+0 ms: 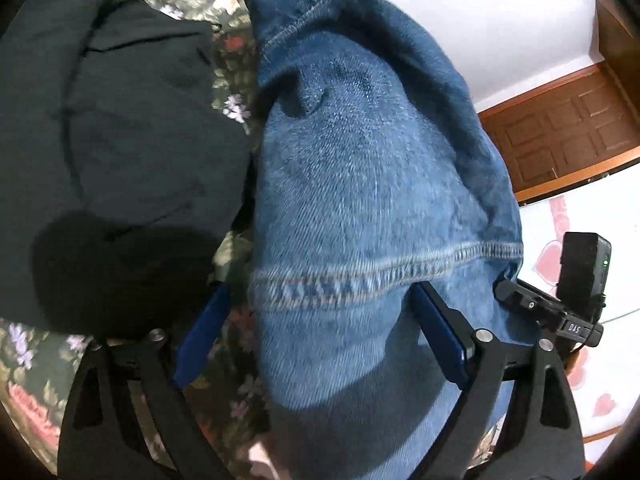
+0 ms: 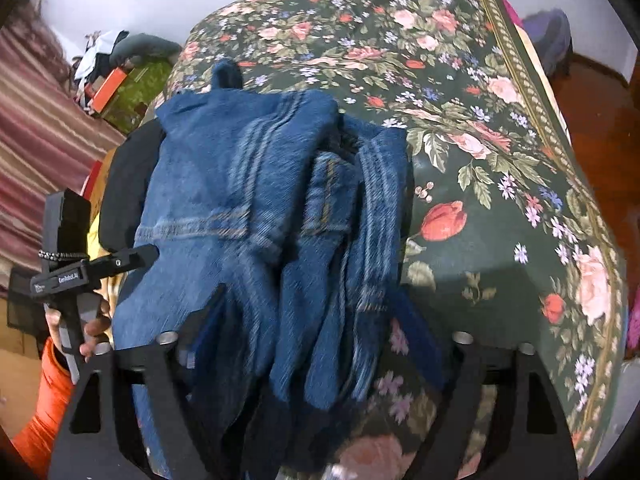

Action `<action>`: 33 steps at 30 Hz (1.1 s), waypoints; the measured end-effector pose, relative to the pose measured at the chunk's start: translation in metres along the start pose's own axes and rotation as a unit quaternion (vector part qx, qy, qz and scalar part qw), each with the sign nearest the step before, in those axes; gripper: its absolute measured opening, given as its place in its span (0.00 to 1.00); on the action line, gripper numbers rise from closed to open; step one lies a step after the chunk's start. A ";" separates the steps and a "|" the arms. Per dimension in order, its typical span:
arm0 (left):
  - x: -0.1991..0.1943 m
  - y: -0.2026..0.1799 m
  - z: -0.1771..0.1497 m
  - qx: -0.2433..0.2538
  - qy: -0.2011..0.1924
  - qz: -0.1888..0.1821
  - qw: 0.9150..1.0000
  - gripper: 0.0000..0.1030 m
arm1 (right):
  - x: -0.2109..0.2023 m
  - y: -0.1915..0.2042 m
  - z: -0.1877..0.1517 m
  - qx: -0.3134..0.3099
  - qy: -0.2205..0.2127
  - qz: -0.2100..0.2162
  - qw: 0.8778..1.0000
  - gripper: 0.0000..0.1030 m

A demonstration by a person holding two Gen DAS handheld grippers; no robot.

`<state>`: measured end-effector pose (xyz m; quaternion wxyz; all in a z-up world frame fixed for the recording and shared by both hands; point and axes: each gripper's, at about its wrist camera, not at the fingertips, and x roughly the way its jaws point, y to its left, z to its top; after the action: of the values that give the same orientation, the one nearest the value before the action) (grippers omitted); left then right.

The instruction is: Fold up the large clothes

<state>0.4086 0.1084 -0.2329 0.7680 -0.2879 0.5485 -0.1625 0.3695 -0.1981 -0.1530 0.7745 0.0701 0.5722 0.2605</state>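
Blue denim jeans (image 1: 360,168) hang in a thick fold straight ahead in the left wrist view, their stitched hem running across between the fingers. My left gripper (image 1: 320,292) stands wide; the denim rests against the right-hand pad (image 1: 436,336), and a gap shows at the other pad. In the right wrist view the jeans (image 2: 248,200) lie bunched in several folds on the floral bedspread (image 2: 480,120). My right gripper (image 2: 310,300) straddles that bundle with jaws spread wide, cloth draped over the left finger and clear of the right one.
A black garment (image 1: 120,140) lies beside the jeans on the bed. A hand in an orange sleeve (image 2: 44,400) holds the other gripper at the left. A brown door (image 1: 560,132), a heart-print sheet (image 1: 580,240) and boxes with clothes (image 2: 120,80) flank the bed.
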 end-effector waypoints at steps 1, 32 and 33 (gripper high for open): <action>0.003 -0.004 0.003 0.009 0.000 0.004 1.000 0.91 | 0.001 -0.002 0.001 -0.005 -0.009 0.010 1.000 0.80; -0.175 -0.064 -0.054 0.067 -0.144 -0.023 0.987 0.31 | -0.085 0.130 -0.025 -0.075 -0.071 0.095 0.990 0.27; -0.191 -0.065 -0.055 0.071 -0.159 -0.020 0.985 0.31 | -0.088 0.142 -0.021 -0.083 -0.079 0.099 0.988 0.27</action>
<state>0.2952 0.1512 -0.0621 0.8604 -0.2658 0.4010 -0.1681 0.2858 -0.1237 -0.0278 0.7908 0.0826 0.4757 0.3761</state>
